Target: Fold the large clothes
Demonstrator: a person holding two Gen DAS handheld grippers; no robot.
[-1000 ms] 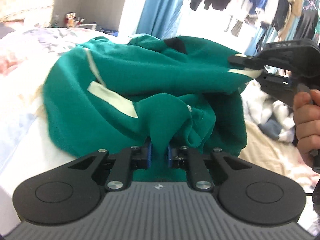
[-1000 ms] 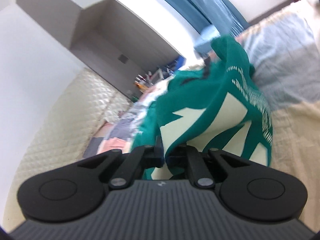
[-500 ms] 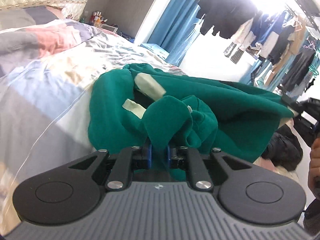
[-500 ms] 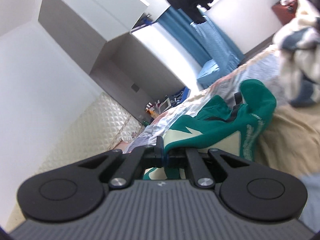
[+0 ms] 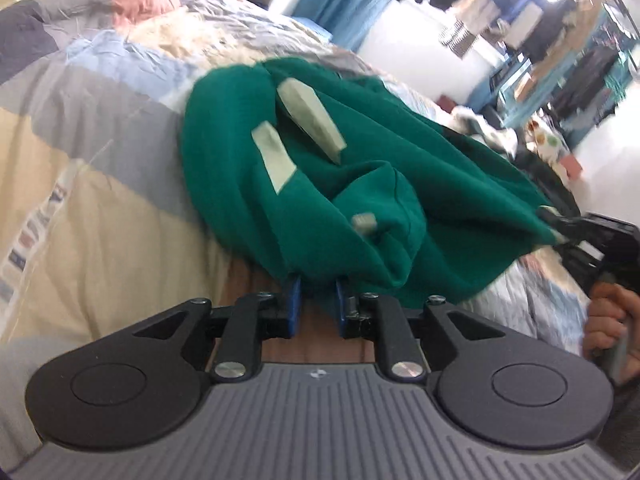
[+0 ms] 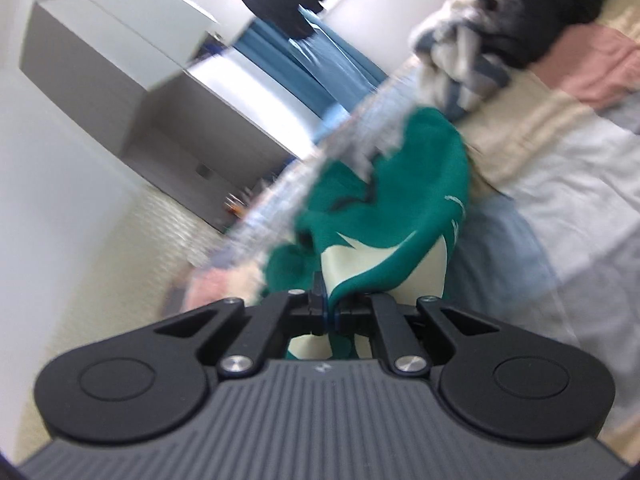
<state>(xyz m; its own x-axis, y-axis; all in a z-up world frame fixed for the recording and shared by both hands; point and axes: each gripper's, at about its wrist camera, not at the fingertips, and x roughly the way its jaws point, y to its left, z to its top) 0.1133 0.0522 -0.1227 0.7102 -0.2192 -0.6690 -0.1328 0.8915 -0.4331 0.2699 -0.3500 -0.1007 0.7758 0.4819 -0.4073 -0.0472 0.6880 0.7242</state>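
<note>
A green sweatshirt (image 5: 360, 168) with cream patches hangs stretched between my two grippers above the bed's edge. In the left wrist view my left gripper (image 5: 317, 292) has a bunched fold of it between the blue pads; its jaws are opening, and the cloth still sits at the pad tips. The right gripper (image 5: 560, 226) pinches the garment's far corner at the right, with a hand (image 5: 608, 320) on its handle. In the right wrist view the right gripper (image 6: 331, 312) is shut on a green and cream edge of the sweatshirt (image 6: 400, 200), which trails away over the bed.
The bed carries a patchwork quilt (image 5: 100, 160) in grey, beige, blue and pink. A heap of other clothes (image 6: 480, 20) lies further along it. Wooden floor (image 5: 320, 344) shows under the left gripper. Clothes hang by the bright window (image 5: 540, 20). A white cupboard (image 6: 120, 60) stands against the wall.
Both grippers have swept sideways with the sweatshirt, which now hangs lower and more stretched over the bed's edge. The gap between the left pads has widened a little. The right stays clamped.
</note>
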